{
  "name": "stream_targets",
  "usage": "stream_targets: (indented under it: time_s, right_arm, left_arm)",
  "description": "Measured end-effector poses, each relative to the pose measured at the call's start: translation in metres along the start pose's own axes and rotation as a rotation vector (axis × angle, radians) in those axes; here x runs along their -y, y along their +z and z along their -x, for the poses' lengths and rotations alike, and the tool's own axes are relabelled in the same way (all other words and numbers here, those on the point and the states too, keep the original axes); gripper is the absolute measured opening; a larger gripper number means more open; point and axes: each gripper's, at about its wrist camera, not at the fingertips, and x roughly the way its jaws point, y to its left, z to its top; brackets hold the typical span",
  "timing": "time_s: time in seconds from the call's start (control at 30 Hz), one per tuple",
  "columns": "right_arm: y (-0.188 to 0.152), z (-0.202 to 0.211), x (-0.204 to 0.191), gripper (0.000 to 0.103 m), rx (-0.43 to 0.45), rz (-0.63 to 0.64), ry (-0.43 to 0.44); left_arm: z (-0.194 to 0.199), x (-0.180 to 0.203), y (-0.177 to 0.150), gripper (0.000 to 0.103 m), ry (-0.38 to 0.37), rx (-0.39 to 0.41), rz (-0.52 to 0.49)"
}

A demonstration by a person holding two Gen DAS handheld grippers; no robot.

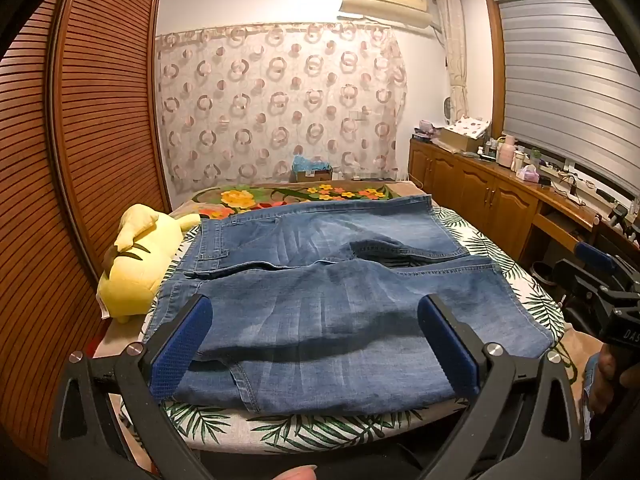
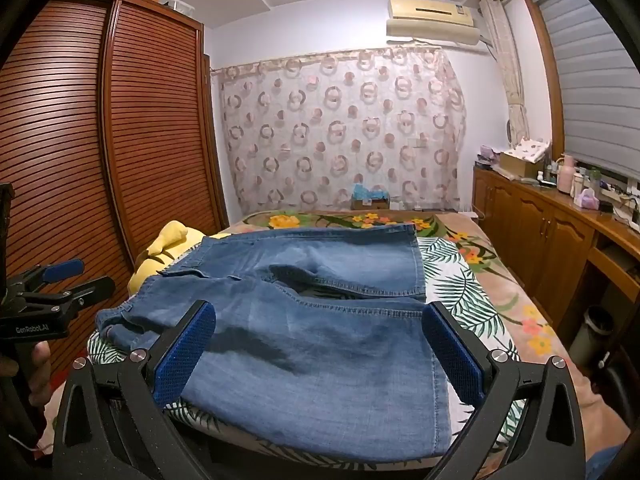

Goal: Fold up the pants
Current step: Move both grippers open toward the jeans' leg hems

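Observation:
Blue denim pants (image 1: pixel 320 300) lie spread on the bed, waist to the left and leg ends to the right; they also show in the right wrist view (image 2: pixel 304 344). The two legs lie side by side with a gap between them. My left gripper (image 1: pixel 316 312) is open and empty above the near leg toward the waist. My right gripper (image 2: pixel 320 320) is open and empty above the near leg toward its hem. The right gripper shows at the right edge of the left wrist view (image 1: pixel 600 280), and the left gripper at the left edge of the right wrist view (image 2: pixel 60 280).
The bed has a leaf-print sheet (image 1: pixel 492 248) and a flowered blanket (image 1: pixel 304 194) behind. A yellow plush toy (image 1: pixel 136 256) lies at the bed's left edge beside a louvered wardrobe (image 1: pixel 92 128). A wooden cabinet (image 1: pixel 500 196) with several bottles runs along the right wall.

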Motion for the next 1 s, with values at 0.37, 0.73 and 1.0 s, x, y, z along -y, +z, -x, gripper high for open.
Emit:
stream_targets:
  time_s: [0.37, 0.73, 1.0]
  right_arm:
    - [0.000, 0.000, 0.001, 0.103, -0.005, -0.001, 0.003]
    - [-0.002, -0.006, 0.000, 0.103, -0.021, 0.003, 0.001]
    - [-0.004, -0.022, 0.002, 0.103, -0.071, -0.001, -0.012]
  left_arm:
    - [0.000, 0.000, 0.000, 0.103, 0.001, 0.000, 0.000]
    - [-0.015, -0.007, -0.011, 0.103, -0.003, -0.047, 0.013]
    - [-0.034, -0.021, -0.024, 0.103, 0.003, -0.106, 0.032]
